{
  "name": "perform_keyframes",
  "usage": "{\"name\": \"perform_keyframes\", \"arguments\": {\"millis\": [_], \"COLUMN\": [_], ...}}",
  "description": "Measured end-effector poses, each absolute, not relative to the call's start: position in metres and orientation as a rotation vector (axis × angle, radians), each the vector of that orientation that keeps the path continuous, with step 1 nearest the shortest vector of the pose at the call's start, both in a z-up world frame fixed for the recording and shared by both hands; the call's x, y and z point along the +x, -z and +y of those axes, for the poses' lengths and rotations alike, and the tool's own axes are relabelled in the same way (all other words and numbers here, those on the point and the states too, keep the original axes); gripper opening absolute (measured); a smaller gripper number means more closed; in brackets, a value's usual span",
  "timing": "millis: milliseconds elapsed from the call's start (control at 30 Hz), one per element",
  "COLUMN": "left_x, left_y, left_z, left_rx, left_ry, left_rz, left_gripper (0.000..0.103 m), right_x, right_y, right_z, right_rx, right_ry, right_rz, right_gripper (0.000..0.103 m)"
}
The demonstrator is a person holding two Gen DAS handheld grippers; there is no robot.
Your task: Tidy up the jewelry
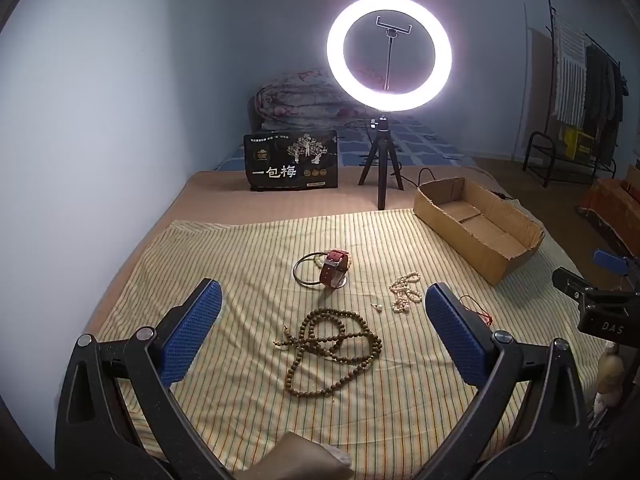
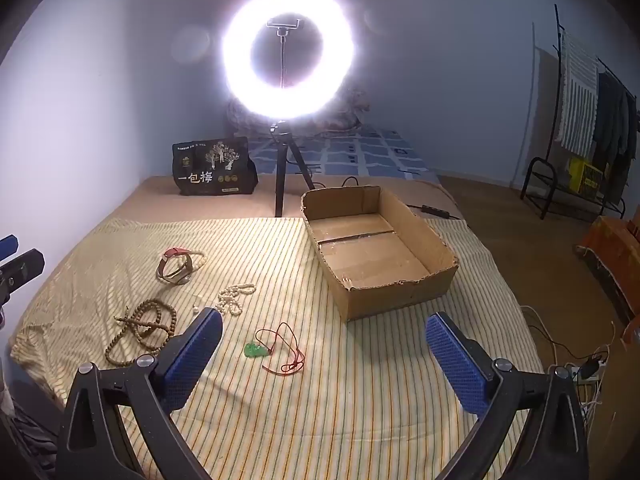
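Observation:
On the striped cloth (image 1: 240, 248) lie a brown bead necklace (image 1: 332, 350), a white pearl strand (image 1: 405, 292), a red-strap watch (image 1: 334, 268) and a dark bangle (image 1: 306, 270). My left gripper (image 1: 322, 304) is open and empty above the brown beads. In the right wrist view a green pendant on a red cord (image 2: 280, 346) lies ahead of my open, empty right gripper (image 2: 324, 330). The brown beads (image 2: 140, 330), pearls (image 2: 236, 298) and watch (image 2: 176, 266) lie to its left. The open cardboard box (image 2: 400, 300) stands to the right, holding nothing.
A lit ring light on a tripod (image 1: 388, 52) and a black snack bag (image 1: 294, 162) stand behind the cloth. A folded quilt (image 1: 296, 98) lies farther back. A clothes rack (image 2: 580, 132) stands at the right. Cables (image 2: 560, 344) hang off the bed's right edge.

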State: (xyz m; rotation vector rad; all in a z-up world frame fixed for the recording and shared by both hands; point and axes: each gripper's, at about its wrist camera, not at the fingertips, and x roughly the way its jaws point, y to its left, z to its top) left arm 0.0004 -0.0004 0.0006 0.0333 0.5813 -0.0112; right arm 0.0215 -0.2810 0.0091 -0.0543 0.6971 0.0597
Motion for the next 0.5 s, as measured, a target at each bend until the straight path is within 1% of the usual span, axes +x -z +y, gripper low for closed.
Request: {"name": "perform_keyframes", "arguments": {"millis": [500], "left_x": [0.0009], "left_y": [-0.0054], "left_z": [0.0009], "left_rx": [0.028], "left_ry": [-0.006], "left_rz": [0.558], "left_gripper": [0.103], "right_x": [0.0208], "right_y": [-0.0103], "right_z": [-0.2819], "right_rx": [-0.06], "right_ry": [-0.06], "right_rz": [0.69], "right_gripper": [0.103]}}
